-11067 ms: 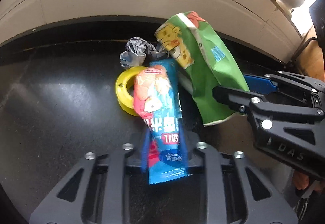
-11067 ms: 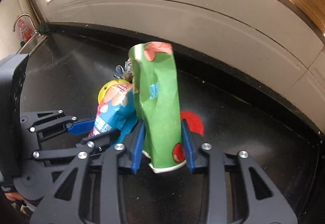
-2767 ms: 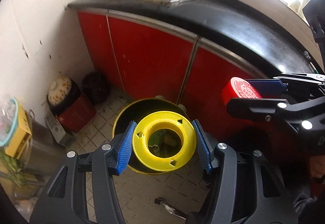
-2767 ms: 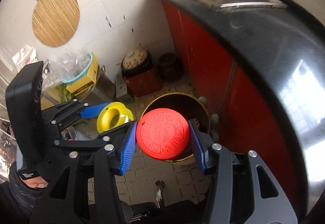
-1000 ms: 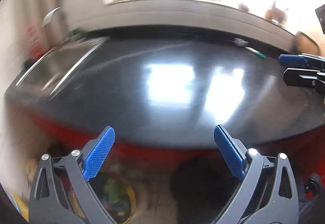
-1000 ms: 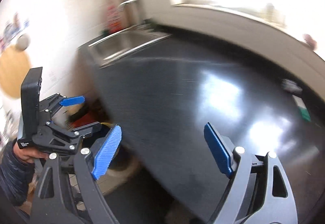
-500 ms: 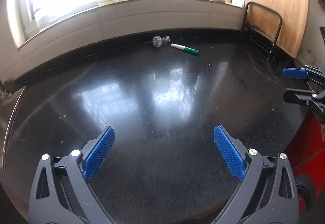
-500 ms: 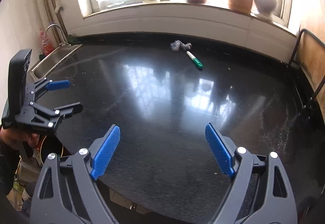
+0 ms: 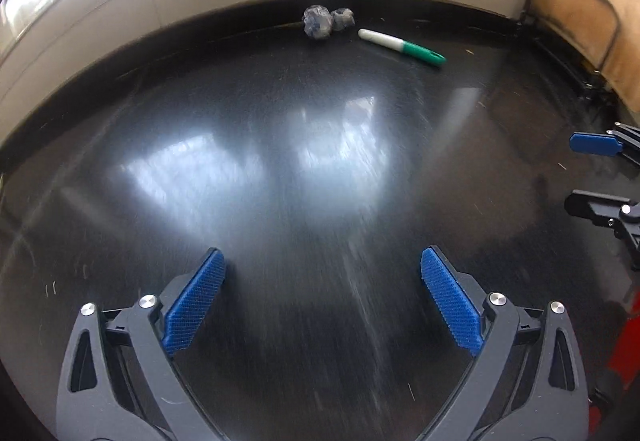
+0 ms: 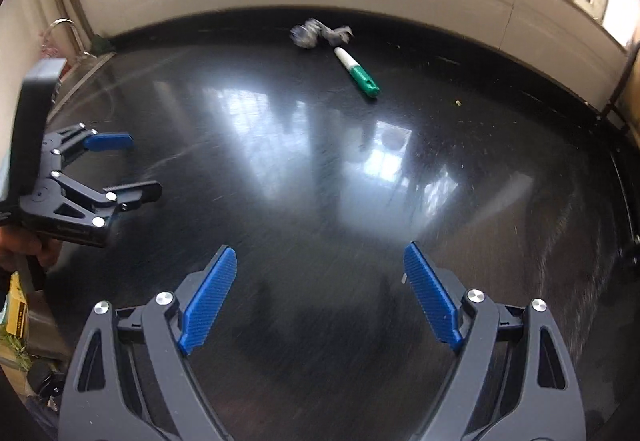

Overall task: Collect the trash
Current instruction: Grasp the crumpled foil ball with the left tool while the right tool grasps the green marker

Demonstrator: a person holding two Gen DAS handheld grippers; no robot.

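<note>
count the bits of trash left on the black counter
2: a crumpled grey wad at the back edge by the wall, and a green-and-white marker lying just to its right. None seems hidden.

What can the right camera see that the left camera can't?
Only the right view shows the tap by the sink and the hand holding the left tongs. Only the left view shows the wire rack against the wooden board. Both show the crumpled wrapper, the green and white marker and the black counter.
</note>
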